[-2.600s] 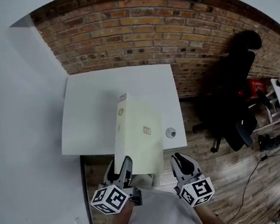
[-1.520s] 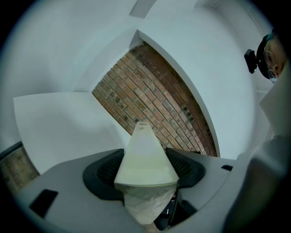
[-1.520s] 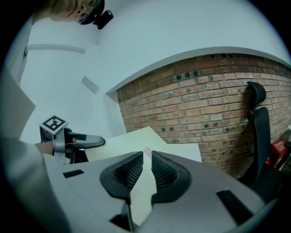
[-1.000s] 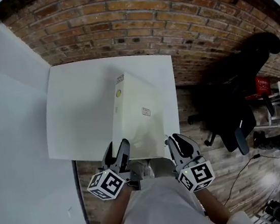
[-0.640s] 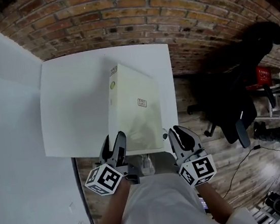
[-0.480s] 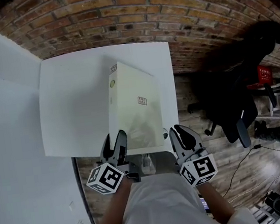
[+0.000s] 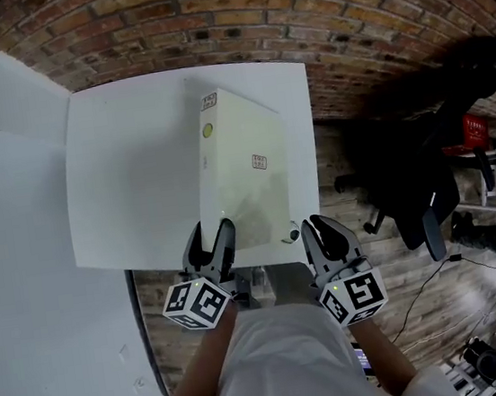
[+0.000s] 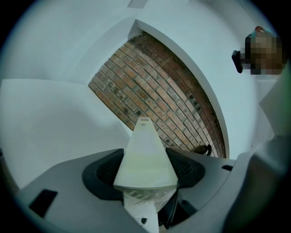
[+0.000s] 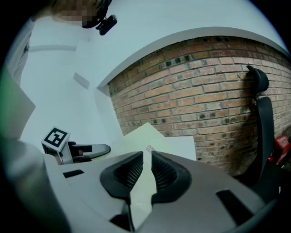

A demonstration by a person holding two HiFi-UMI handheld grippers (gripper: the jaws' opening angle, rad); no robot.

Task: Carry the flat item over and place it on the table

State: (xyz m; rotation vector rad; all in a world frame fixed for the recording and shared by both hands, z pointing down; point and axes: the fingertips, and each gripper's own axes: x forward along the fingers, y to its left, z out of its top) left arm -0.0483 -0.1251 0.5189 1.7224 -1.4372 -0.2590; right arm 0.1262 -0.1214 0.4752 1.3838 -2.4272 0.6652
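Observation:
A flat pale cream box (image 7: 243,161) with a small label lies lengthwise over the right half of the white table (image 7: 128,181). Its near end is at the table's front edge. I cannot tell whether it rests on the top. My left gripper (image 7: 213,242) is shut on the box's near left corner; the box's narrow side (image 8: 144,152) fills the left gripper (image 8: 145,172) jaws. My right gripper (image 7: 318,233) is shut on the near right edge. There the thin box panel (image 9: 152,136) runs between the jaws of the right gripper (image 9: 146,170).
A brick wall (image 7: 205,8) stands behind the table and a white wall (image 7: 13,269) runs along its left. A black office chair (image 7: 415,161) is on the wood floor to the right. A round grommet (image 7: 293,233) sits at the table's near right corner.
Both grippers have carried the box forward, so it now lies farther over the table. The grippers have come up to the table's front edge, still gripping.

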